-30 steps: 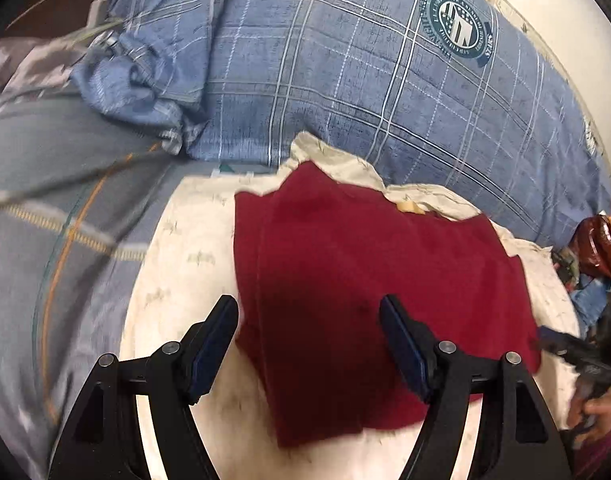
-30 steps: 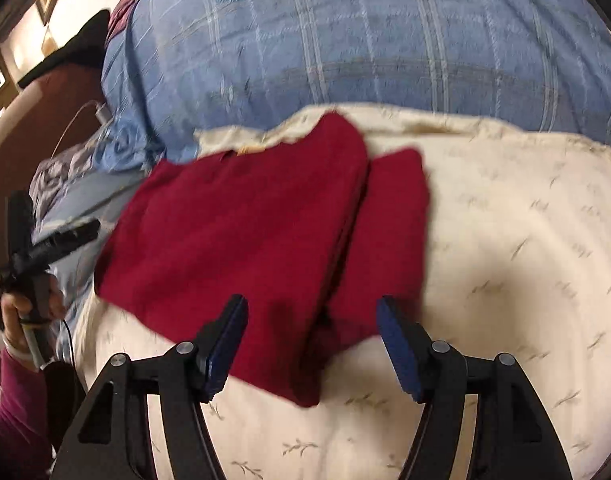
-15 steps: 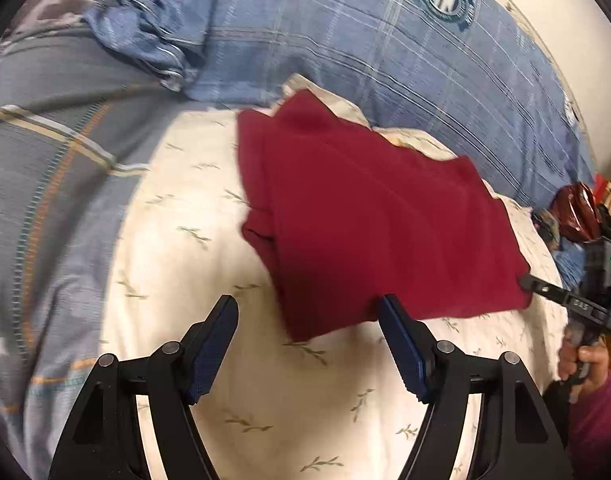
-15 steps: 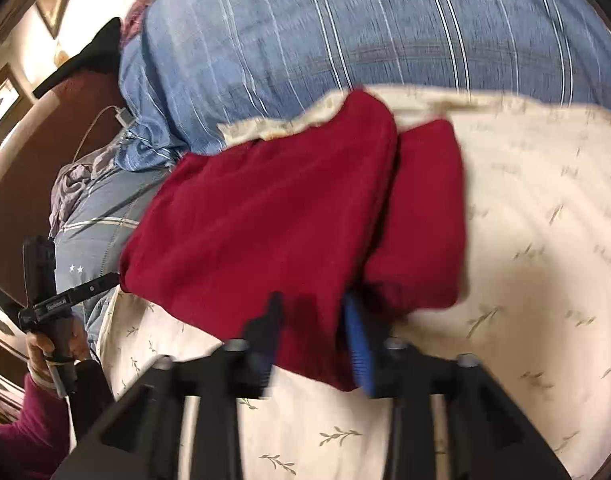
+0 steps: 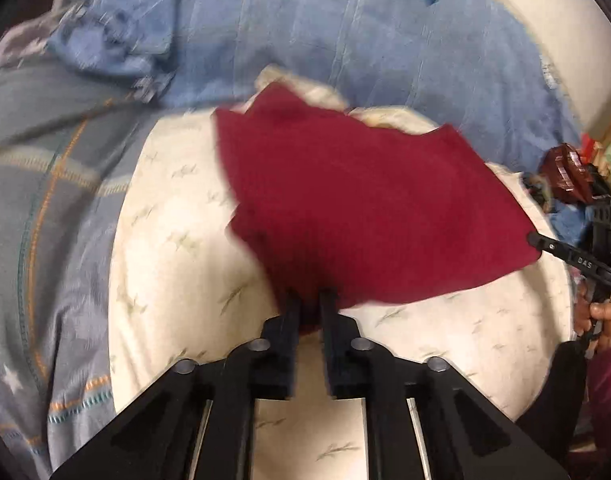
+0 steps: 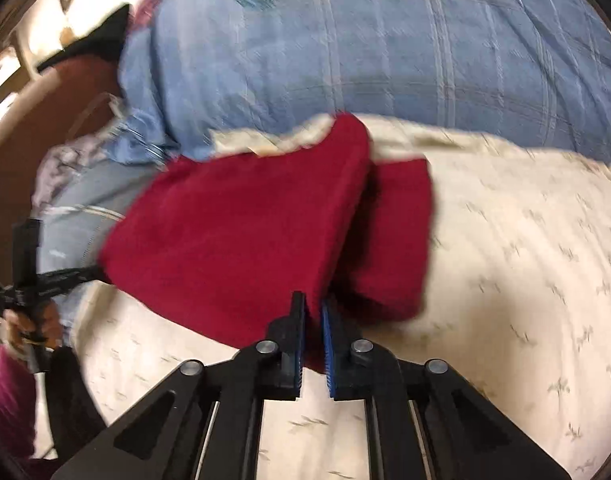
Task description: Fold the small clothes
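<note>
Left wrist view: the left gripper [image 5: 310,300] rises from the bottom centre, its black fingers [image 5: 289,320] clamped together on the near corner of a dark red folded fabric garment [image 5: 365,208]. The garment lies across the middle of the frame on a cream pillow printed with small sprigs [image 5: 177,280], with bare pillow showing to its left and along its lower edge. A blue plaid pillow with a round badge [image 5: 345,40] fills the top of the frame, and a grey-blue striped bedcover [image 5: 45,220] the left. At the right edge the other black gripper meets the garment's far corner, with the person's hand [image 5: 601,316] on its handle.

Right wrist view: the right gripper [image 6: 313,312] at bottom centre has its blue-padded fingers [image 6: 326,340] pinched on the garment's [image 6: 245,232] near corner. A second red layer [image 6: 393,232] lies just right of the fold. Open cream pillow [image 6: 525,260] spreads to the right, and the blue plaid pillow [image 6: 385,40] sits across the top. At the left edge the left gripper [image 6: 101,270] touches the garment's far corner, with a hand [image 6: 33,320] on its handle.
</note>
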Tool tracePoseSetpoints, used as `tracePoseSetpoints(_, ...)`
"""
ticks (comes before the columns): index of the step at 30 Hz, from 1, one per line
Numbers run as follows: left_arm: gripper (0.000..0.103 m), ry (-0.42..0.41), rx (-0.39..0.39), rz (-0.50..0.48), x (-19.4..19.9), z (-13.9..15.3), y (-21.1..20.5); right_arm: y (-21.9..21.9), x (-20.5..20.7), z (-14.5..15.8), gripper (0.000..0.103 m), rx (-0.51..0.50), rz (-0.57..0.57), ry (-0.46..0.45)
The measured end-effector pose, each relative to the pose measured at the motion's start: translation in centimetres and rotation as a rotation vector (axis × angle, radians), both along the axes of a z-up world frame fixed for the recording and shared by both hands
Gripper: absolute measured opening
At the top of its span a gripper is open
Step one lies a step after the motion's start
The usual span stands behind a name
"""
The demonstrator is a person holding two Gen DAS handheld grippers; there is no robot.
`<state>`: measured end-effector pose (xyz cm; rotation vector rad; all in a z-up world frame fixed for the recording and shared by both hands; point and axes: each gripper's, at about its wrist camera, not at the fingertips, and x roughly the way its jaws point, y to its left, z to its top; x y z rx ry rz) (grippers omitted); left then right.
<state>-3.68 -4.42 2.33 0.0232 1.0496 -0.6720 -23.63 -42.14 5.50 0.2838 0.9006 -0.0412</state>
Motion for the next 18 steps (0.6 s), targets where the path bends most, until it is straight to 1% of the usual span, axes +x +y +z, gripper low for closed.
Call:
tracePoseSetpoints(1, 0.008, 0.021, 0.015, 0.012, 0.1, -1.1, 0.3, -0.2, 0.1, -1.2, 0.005, 0.010, -0.013, 0.027)
tracePoseSetpoints(2, 0.008, 0.037, -0.008, 0.020, 0.0, -1.4, 0.5, -0.4, 0.1, -2.4, 0.005, 0.037, -0.021, 0.047)
tracePoseSetpoints(3, 0.008, 0.040, -0.023, 0.029, 0.0, -1.3, 0.7, -0.5, -0.1, -2.6, 0.005, 0.052, -0.027, 0.038)
tracePoseSetpoints(4, 0.008, 0.042, -0.031, 0.032, -0.1, -0.9, 0.8, -0.5, -0.2, -2.3, 0.006, 0.059, -0.031, 0.031)
tracePoseSetpoints(6, 0.009, 0.013, -0.029, 0.030, -0.3, 0.2, 0.8, -1.0, -0.4, -1.1, 0.007, 0.101, -0.039, 0.021)
tracePoseSetpoints(7, 0.010, -0.003, -0.024, 0.033, -0.4, 0.8, 0.9, -1.2, -0.6, -0.5, 0.012, 0.107, -0.053, 0.019)
tracePoseSetpoints(10, 0.010, -0.061, 0.008, 0.055, -1.4, 2.6, 1.4, -1.2, -1.2, 1.8, 0.014, 0.075, -0.089, -0.021)
tracePoseSetpoints(11, 0.013, -0.090, 0.024, 0.065, -1.7, 3.3, 1.3, -1.2, -1.1, 2.6, 0.019, 0.066, -0.096, -0.043)
tracePoseSetpoints(12, 0.021, -0.100, 0.029, 0.072, -1.9, 3.7, 1.2, -1.1, -0.6, 3.0, 0.022, 0.059, -0.100, -0.056)
tracePoseSetpoints(13, 0.026, -0.105, 0.019, 0.091, -1.9, 4.2, 0.9, -1.0, 0.0, 3.2, 0.029, 0.057, -0.098, -0.059)
tracePoseSetpoints(14, 0.036, -0.106, -0.002, 0.109, -1.9, 4.6, 0.6, -0.9, 1.0, 3.3, 0.032, 0.056, -0.095, -0.060)
tracePoseSetpoints(15, 0.044, -0.106, -0.020, 0.120, -2.0, 4.9, 0.5, -0.6, 2.2, 3.2, 0.032, 0.050, -0.087, -0.055)
tracePoseSetpoints(17, 0.049, -0.111, -0.057, 0.144, -1.7, 5.3, -0.4, 0.0, 5.0, 2.6, 0.032, 0.016, -0.073, -0.030)
tracePoseSetpoints(18, 0.049, -0.110, -0.060, 0.157, -1.5, 5.2, -0.9, 0.2, 6.2, 2.2, 0.032, -0.002, -0.073, -0.019)
